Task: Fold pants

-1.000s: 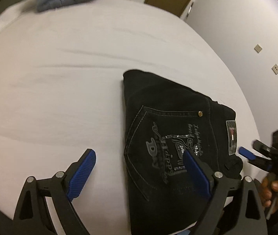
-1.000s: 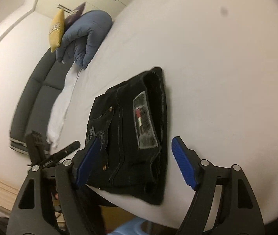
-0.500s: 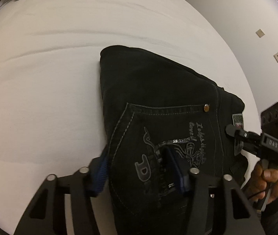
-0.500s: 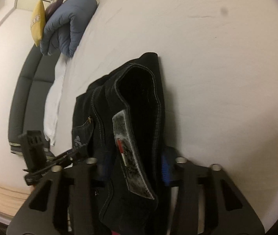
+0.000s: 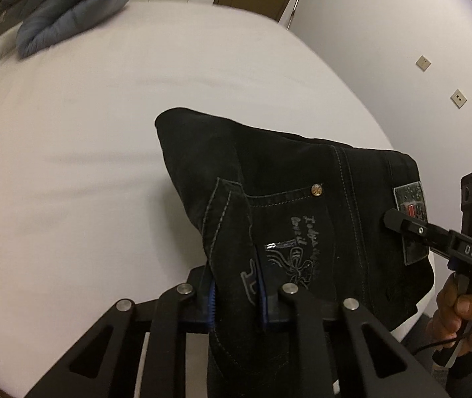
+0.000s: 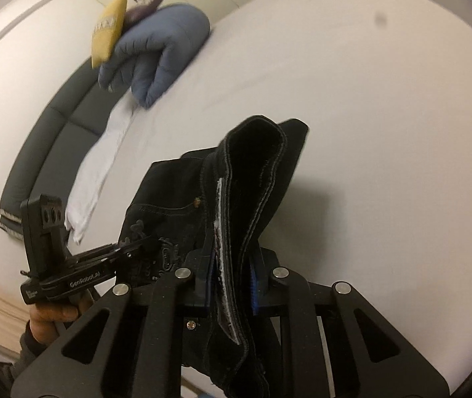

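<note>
The folded black pants (image 5: 302, 179) lie near the front edge of the white bed (image 5: 86, 139), their near side raised. My left gripper (image 5: 236, 293) is shut on the near pocket edge with its grey print. My right gripper (image 6: 231, 280) is shut on the waistband end with the grey label (image 6: 224, 232); the pants (image 6: 256, 165) rise in a bunch between its pads. In the left wrist view the right gripper (image 5: 398, 224) reaches in from the right onto the waistband. In the right wrist view the left gripper (image 6: 143, 247) comes in from the left.
A blue-grey puffy duvet (image 5: 66, 10) lies at the far end of the bed, with a yellow cushion (image 6: 110, 30) behind it. A dark sofa (image 6: 46, 139) stands beside the bed. A white wall with switch plates (image 5: 423, 63) is on the right.
Both grippers went from open over the pants to shut on the near edge. The gripped edge has lifted off the bed and the fabric bunches upward.
</note>
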`<state>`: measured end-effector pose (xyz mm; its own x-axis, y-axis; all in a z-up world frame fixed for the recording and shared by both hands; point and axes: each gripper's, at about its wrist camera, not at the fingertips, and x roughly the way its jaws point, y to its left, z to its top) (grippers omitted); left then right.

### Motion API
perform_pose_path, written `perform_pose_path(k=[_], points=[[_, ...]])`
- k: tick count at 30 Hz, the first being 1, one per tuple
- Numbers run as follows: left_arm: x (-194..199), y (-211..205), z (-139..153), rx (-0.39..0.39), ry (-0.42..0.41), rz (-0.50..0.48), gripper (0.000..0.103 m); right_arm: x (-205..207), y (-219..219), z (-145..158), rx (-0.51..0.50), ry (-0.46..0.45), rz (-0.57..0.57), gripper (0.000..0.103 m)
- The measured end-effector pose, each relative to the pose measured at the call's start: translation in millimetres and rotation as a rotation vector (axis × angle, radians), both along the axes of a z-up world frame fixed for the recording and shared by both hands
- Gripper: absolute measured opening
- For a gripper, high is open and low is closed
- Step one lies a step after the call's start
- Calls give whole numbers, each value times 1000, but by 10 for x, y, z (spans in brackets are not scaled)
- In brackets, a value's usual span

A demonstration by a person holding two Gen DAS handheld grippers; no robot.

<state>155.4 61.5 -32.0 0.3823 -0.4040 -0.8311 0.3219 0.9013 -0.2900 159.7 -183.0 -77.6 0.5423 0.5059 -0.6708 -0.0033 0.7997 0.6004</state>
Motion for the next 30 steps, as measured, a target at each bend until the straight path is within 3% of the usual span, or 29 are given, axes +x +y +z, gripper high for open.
perform_pose_path(k=[4,7,9,10,11,13,14,15,17,19,22,24,25,27,30], points=[[288,-181,-67,36,-21,-19,21,322,-252,58,9,-5,-12,15],[476,-283,-354,68,23,-27,23,538,-406,-175,21,44,-34,15],[517,-330,-597,110,57,-19,40,689,-506,-454,11,94,-51,19],[523,-332,-682,114,64,-10,43,747,-579,-685,-2,159,-84,28],[508,-319,-735,110,56,3,48,773,-662,-838,3,191,-105,30],[481,-320,-759,109,40,24,61,690,-812,-1008,120,158,-149,30],[467,-312,-773,114,37,37,75,655,-842,-1019,144,137,-159,32],[455,-302,-779,114,36,48,80,614,-849,-1009,141,112,-161,33],[408,-263,-733,92,21,50,80,538,-841,-953,90,95,-160,42],[305,-251,-586,90,-40,60,80,457,-814,-822,50,91,-174,52],[-9,-140,-229,76,-162,82,96,218,-842,-471,-1,4,-221,54],[-296,-70,85,70,-297,103,103,22,-836,-179,-63,-71,-258,56],[-225,30,318,80,-372,111,103,-100,-810,-5,-103,-122,-279,56],[-532,111,649,125,-519,134,103,-427,-754,315,-188,-235,-313,57],[-969,105,1115,180,-708,191,103,-864,-581,884,-329,-422,-385,74]])
